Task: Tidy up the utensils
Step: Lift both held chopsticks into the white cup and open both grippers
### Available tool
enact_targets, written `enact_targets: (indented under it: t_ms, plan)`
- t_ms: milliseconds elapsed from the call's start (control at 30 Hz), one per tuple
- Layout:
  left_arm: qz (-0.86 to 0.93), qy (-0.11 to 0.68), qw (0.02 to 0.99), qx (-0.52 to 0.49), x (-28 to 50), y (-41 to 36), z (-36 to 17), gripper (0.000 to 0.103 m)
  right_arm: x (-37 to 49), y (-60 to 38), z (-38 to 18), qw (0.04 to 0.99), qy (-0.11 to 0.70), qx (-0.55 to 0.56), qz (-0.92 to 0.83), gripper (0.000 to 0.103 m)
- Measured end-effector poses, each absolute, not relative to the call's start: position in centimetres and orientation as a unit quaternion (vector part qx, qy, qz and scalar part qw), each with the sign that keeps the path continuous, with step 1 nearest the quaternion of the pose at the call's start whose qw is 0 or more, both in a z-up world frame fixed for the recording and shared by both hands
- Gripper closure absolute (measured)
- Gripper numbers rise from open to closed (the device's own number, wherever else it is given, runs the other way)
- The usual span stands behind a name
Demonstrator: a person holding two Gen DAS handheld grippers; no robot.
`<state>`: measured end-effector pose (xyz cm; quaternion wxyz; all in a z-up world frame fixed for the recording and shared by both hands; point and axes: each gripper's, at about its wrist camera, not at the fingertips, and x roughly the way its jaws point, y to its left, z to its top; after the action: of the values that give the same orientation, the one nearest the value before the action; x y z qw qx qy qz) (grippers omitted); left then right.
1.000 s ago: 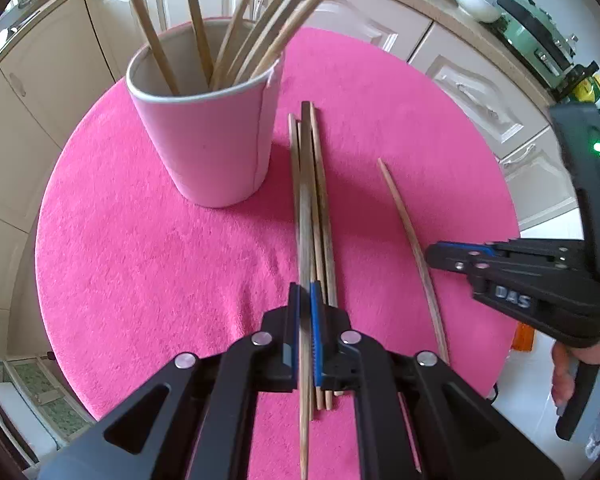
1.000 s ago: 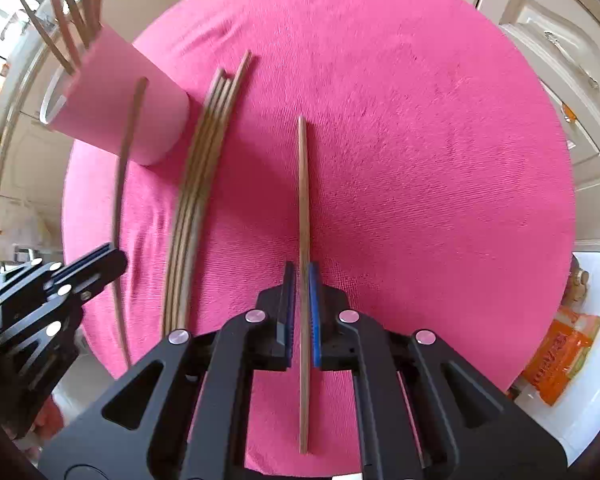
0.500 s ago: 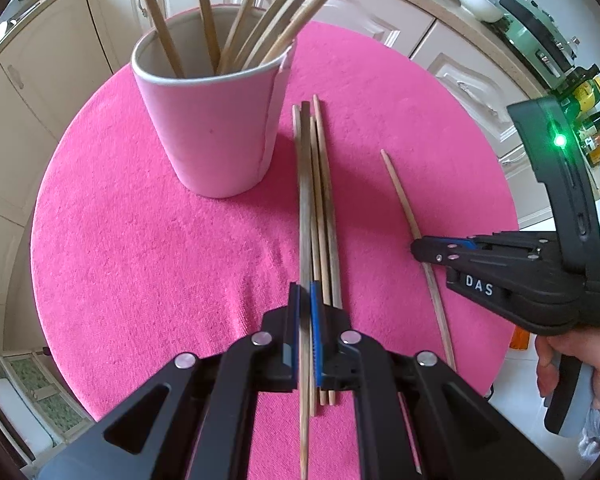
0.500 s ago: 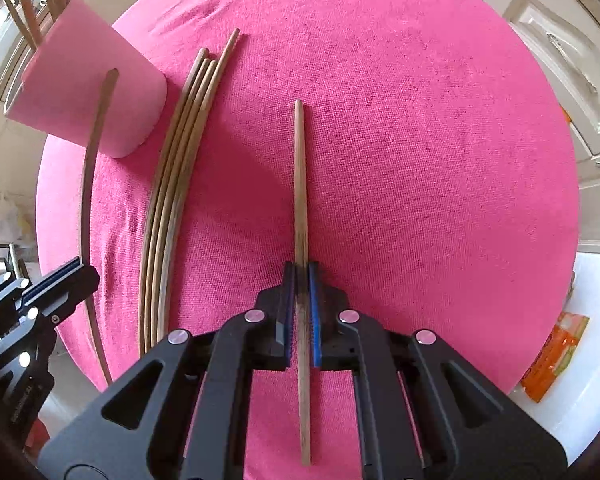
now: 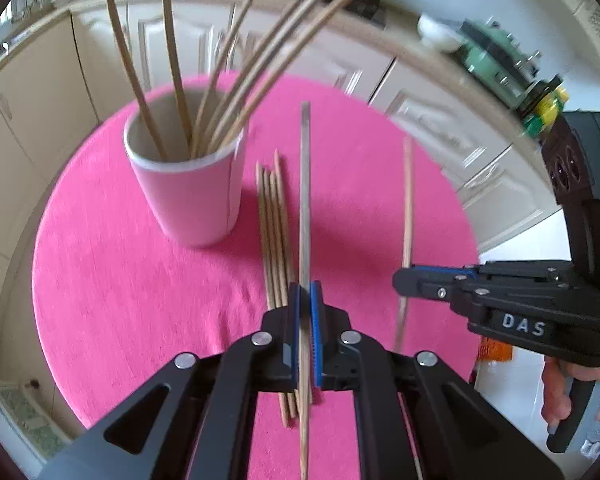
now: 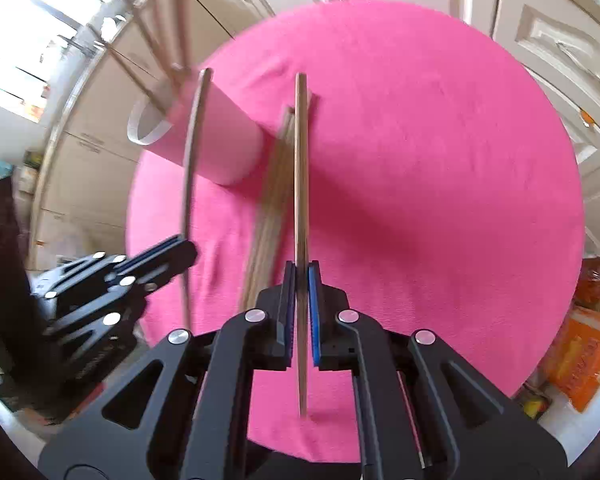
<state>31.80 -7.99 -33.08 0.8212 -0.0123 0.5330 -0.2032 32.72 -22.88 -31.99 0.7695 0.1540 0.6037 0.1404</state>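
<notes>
Chopsticks [image 5: 275, 232] lie on pink round tablecloth [image 5: 112, 280] (cream cabinets [image 5: 36, 92] behind).

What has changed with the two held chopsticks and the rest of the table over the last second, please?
Both grippers have lifted: the left gripper raised its chopstick off the bundle of chopsticks, and the right gripper raised its chopstick off the pink cloth. Both jaws stayed clamped. The pink cup with its chopsticks and the bundle stayed put.
</notes>
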Motion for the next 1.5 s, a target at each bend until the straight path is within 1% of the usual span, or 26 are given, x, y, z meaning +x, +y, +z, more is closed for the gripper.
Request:
enact_targets:
  t_ms: [367,667,900,1167,1500]
  plan:
    - [-0.227,0.441,0.867,-0.041,30.6,-5.6,-28.1,0.098,32.7,-21.1,-25.4,0.802,0.545,0.154,0.191,0.097]
    - [-0.213,0.346,0.910,-0.083,32.2,-2.9,-22.9,0.098,35.0,-19.1,-19.6,0.831,0.500,0.122,0.211,0.097]
    - [-0.191,0.293,0.931,-0.110,35.2,-1.4,-20.7,0.098,37.6,-17.3,-16.7,0.851,0.471,0.098,0.212,0.097]
    - [-0.176,0.251,0.943,-0.130,39.2,-0.5,-20.1,0.098,40.0,-16.4,-15.6,0.859,0.466,0.073,0.198,0.097]
    - [-0.169,0.237,0.950,-0.114,41.6,-0.6,-21.8,0.098,42.0,-15.3,-17.7,0.855,0.483,0.068,0.176,0.097]
